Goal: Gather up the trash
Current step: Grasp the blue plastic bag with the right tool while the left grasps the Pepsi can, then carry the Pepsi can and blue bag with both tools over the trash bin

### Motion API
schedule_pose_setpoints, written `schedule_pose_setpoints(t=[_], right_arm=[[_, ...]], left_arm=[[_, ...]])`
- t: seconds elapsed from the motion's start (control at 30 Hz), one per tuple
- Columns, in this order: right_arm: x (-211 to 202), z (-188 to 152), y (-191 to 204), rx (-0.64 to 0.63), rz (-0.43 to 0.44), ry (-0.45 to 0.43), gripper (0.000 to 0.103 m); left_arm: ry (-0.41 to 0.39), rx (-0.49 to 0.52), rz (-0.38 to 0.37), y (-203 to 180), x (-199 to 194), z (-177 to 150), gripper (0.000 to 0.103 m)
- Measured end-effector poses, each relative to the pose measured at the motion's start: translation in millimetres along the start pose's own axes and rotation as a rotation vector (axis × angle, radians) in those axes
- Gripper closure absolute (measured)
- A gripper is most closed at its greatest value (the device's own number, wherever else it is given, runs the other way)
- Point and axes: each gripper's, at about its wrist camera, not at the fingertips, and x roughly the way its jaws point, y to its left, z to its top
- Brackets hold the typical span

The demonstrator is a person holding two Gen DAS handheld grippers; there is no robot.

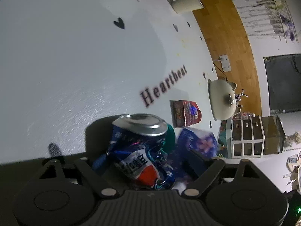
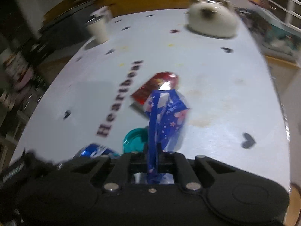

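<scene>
My left gripper [image 1: 148,162] is shut on a crushed blue Pepsi can [image 1: 139,148], held above the white table. The can also shows at the lower left of the right wrist view [image 2: 94,150]. My right gripper [image 2: 153,150] is shut on a blue flowered wrapper [image 2: 165,116], which also shows in the left wrist view [image 1: 197,141]. A red snack packet [image 1: 185,115] lies on the table beyond; it also shows in the right wrist view [image 2: 156,86]. A teal lid [image 2: 134,139] lies beside the wrapper, and its edge shows behind the can [image 1: 170,137].
The white tablecloth [image 2: 216,86] bears black hearts and the word "Heartbeat". A white cat-shaped bin [image 2: 211,21] stands at the far edge, also in the left wrist view [image 1: 223,98]. A white cup [image 2: 98,28] stands at the far left. A drawer organiser [image 1: 255,137] stands beyond the table.
</scene>
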Motion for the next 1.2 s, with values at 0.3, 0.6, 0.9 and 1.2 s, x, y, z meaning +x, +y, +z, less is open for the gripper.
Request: schedule_pose_setpoints(t=[0.3,0.6,0.9,1.2], right_arm=[[8,-9,22,-0.127,0.099,0.038,0.099],[13,-10,18,-0.124,0.137,0.05,0.099],[9,-16,10,-0.109,0.149,0.062,0.099],[-18,-28,8,-0.084,0.14,0.027,0.101]], left_arm=[[0.008,0.081,-0.019,-2,12,6,0.042],[0.117,0.193,0.0,-8,23,16,0.065],[0.205,0.293,0.062,-20,23,4,0.066],[0.146,0.38,0.112,-34,-9,-10,0.07]])
